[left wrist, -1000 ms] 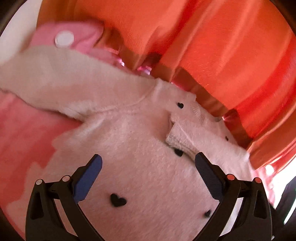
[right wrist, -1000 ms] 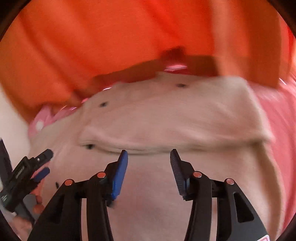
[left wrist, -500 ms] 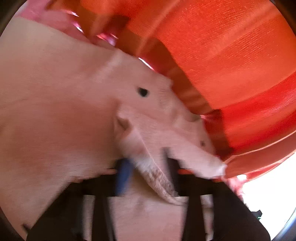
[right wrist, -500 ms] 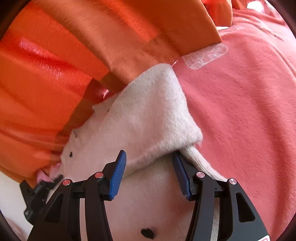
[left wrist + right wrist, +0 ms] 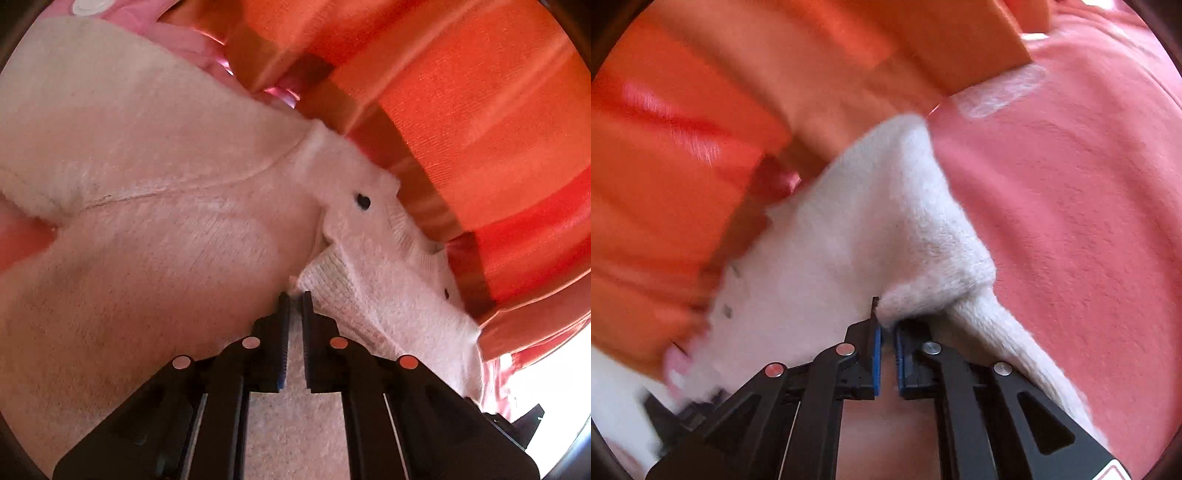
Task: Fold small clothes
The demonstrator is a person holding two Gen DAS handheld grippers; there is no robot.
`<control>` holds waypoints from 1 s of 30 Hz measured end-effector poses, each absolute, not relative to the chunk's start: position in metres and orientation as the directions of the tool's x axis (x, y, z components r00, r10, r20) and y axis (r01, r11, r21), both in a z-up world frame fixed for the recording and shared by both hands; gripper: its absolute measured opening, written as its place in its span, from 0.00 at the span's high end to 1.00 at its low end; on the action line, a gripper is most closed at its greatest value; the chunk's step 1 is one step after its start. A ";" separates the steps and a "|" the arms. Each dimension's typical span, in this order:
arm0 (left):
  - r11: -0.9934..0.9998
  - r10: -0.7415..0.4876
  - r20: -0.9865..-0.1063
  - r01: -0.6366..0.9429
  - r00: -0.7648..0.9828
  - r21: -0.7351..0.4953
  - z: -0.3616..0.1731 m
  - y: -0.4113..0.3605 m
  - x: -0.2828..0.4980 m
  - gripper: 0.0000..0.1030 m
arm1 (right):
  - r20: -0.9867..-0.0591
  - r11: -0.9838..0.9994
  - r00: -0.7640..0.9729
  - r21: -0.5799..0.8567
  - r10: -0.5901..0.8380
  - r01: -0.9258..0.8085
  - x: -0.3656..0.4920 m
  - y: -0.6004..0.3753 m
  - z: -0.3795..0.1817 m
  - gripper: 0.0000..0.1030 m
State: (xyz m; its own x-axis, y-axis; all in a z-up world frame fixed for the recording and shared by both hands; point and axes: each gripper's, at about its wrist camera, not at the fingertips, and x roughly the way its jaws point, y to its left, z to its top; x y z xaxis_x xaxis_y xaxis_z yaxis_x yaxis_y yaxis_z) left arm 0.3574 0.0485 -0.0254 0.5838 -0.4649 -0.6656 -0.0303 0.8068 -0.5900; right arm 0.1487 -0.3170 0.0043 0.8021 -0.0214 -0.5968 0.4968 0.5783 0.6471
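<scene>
A small cream fuzzy sweater (image 5: pixel 166 221) with little black hearts lies on a pink blanket. My left gripper (image 5: pixel 294 295) is shut on the ribbed cuff (image 5: pixel 328 273) of a sleeve folded across the sweater's chest. In the right wrist view the same sweater (image 5: pixel 849 229) shows, and my right gripper (image 5: pixel 887 326) is shut on a folded edge of it near its right side. The sweater's lower part is hidden under both grippers.
Orange striped fabric (image 5: pixel 461 110) rises close behind the sweater, and shows again in the right wrist view (image 5: pixel 701 129). The pink blanket (image 5: pixel 1071 221) spreads to the right. A pink garment with a white snap (image 5: pixel 88 5) lies at the far left.
Both grippers have gone from open to shut. The left closed on the sleeve cuff, the right closed on the folded sweater edge after moving in to it.
</scene>
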 end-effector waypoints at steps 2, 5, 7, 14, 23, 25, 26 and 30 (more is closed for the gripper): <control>0.809 -0.463 -0.658 -0.019 0.594 -0.587 -0.019 0.047 0.357 0.95 | -0.574 0.657 0.817 0.591 -0.064 0.467 0.148 -0.309 0.025 0.94; 0.828 -0.448 -0.674 -0.011 0.588 -0.560 -0.023 0.046 0.357 0.95 | -0.709 0.623 0.704 0.533 -0.040 0.572 0.160 -0.317 -0.014 0.96; 0.814 -0.461 -0.667 -0.020 0.585 -0.580 -0.025 0.047 0.356 0.94 | -0.700 0.581 0.713 0.564 -0.041 0.587 0.153 -0.317 -0.011 0.94; 0.768 -0.372 -0.619 -0.145 0.692 -0.624 0.013 0.123 0.328 0.33 | -0.664 0.752 0.730 0.397 -0.159 0.525 0.145 -0.242 0.041 0.82; 0.668 0.103 -0.738 -0.596 0.667 -0.445 0.013 0.359 0.318 0.21 | -0.655 0.908 0.748 0.240 -0.111 0.344 0.165 -0.175 0.044 0.70; 0.654 0.144 -0.751 -0.632 0.644 -0.416 0.009 0.386 0.327 0.21 | -0.655 0.919 0.748 0.221 -0.110 0.328 0.167 -0.166 0.044 0.66; 0.650 0.138 -0.752 -0.632 0.644 -0.422 0.005 0.397 0.333 0.21 | -0.656 0.923 0.746 0.209 -0.113 0.324 0.168 -0.164 0.042 0.66; 0.633 0.026 -0.750 -0.592 0.661 -0.499 -0.007 0.413 0.351 0.80 | -0.664 0.927 0.737 0.189 -0.123 0.325 0.171 -0.159 0.038 0.65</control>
